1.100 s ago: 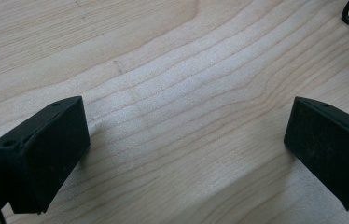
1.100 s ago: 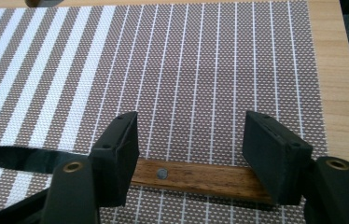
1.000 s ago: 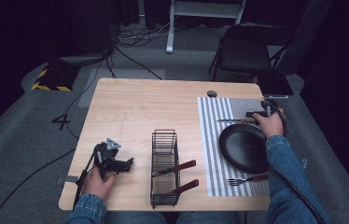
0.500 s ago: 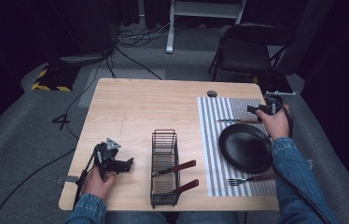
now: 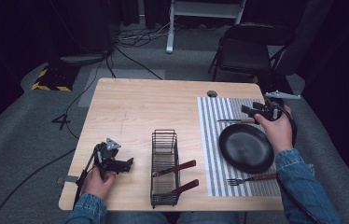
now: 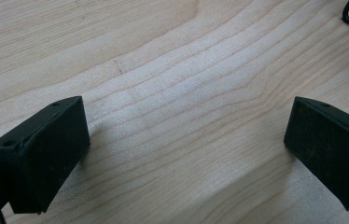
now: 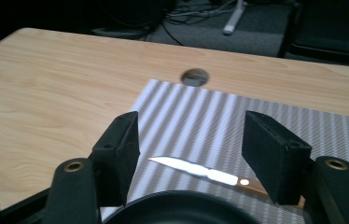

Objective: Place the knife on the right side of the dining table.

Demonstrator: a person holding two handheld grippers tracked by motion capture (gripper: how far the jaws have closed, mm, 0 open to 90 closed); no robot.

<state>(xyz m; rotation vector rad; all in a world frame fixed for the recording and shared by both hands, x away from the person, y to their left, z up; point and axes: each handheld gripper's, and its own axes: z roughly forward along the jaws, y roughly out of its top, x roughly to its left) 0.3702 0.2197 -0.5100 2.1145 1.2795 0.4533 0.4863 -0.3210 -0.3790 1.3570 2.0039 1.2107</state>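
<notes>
A black plate [image 5: 246, 147] rests on a striped placemat [image 5: 219, 112] at the table's right. A wood-handled knife [image 5: 234, 121] lies just beyond the plate, and a fork [image 5: 249, 178] lies on the near side. My right gripper [image 5: 248, 111] hovers open above the knife's handle end; in the right gripper view the knife [image 7: 205, 174] lies between the spread jaws, past the plate's rim [image 7: 182, 205]. My left gripper [image 5: 127, 163] rests open on bare wood at the front left, with nothing between its fingers [image 6: 42, 149].
A wire basket [image 5: 165, 168] stands at the front middle with two wood-handled utensils [image 5: 175, 169] sticking out to its right. A round cable hole [image 5: 212, 94] sits at the placemat's far edge. A chair [image 5: 249, 51] stands beyond the table.
The right gripper has drawn back from the plate's far rim toward the table's right edge and risen slightly. The left gripper has stayed put.
</notes>
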